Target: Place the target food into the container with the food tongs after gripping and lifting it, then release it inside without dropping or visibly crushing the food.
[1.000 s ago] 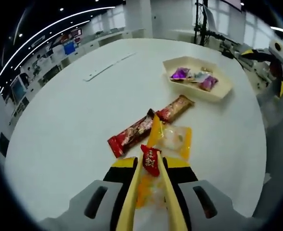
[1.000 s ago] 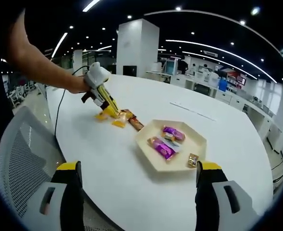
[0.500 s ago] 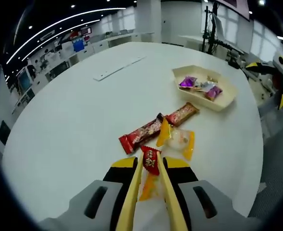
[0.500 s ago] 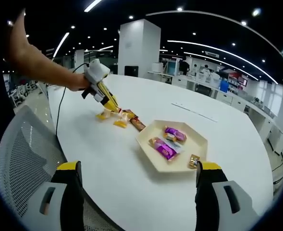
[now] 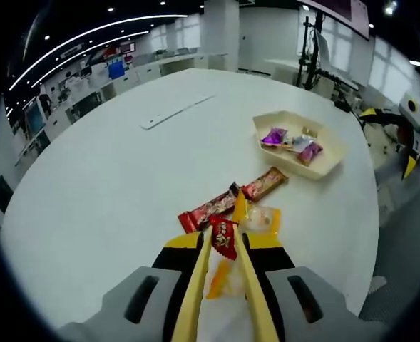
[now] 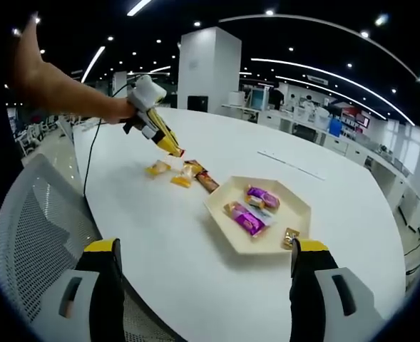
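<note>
Left gripper view looks down on the big white table [image 5: 110, 171], and my left gripper [image 5: 222, 246] is up in the air above it. Its jaws squeeze a pair of yellow food tongs [image 5: 195, 299], and the tong tips pinch a small red candy [image 5: 224, 239], so the candy is lifted off the table. Far off near the table edge sits the cream tray [image 5: 334, 160], with a few purple and shiny snacks inside it. The candy is well apart from the tray. Between them on the table lie a long red bar [image 5: 210, 210], a brown bar [image 5: 264, 183] and a clear yellow packet [image 5: 263, 219], all close together. Another yellow packet [image 5: 220, 274] lies under the tongs. In the right gripper view I see the same table [image 6: 195, 256] and my arm [image 6: 60, 92] reaching out over it with the left gripper [image 6: 175, 149] held high above the snacks. The tray [image 6: 224, 221] is near the middle there, with the purple snacks in it. My right gripper [image 6: 206, 274] has its two jaws spread wide apart with nothing between them, and it hangs near the table edge, beside a grey mesh chair [image 6: 31, 235].
</note>
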